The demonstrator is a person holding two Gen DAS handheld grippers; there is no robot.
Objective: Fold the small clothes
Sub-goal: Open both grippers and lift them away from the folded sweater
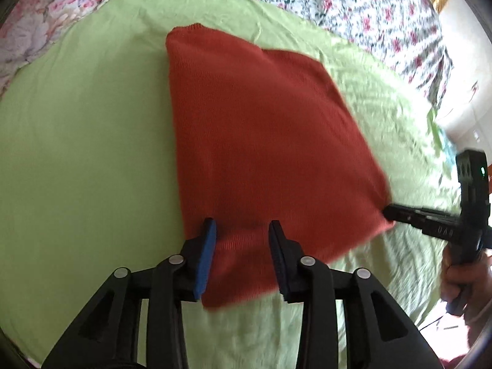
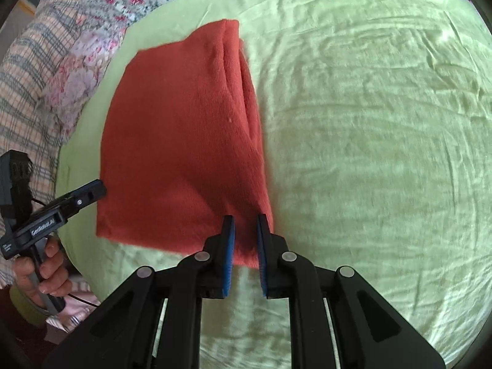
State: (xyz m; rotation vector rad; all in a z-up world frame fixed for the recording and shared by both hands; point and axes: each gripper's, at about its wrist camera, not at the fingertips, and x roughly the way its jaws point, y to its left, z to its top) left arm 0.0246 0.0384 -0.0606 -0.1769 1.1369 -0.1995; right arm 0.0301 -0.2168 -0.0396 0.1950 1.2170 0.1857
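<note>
Sweater (image 1: 261, 135) lies folded; my left gripper (image 1: 243, 236) and right gripper (image 2: 246, 230) seem released astride its near corners; next, withdraw.

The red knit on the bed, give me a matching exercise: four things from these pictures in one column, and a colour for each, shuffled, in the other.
Things:
1. knit
2. sheet
3. pads
4. bedspread

Colours:
A. blue
B. floral, white with pink
C. red
D. light green

Pairs: 1-C, 2-D, 3-A, 4-B
</note>
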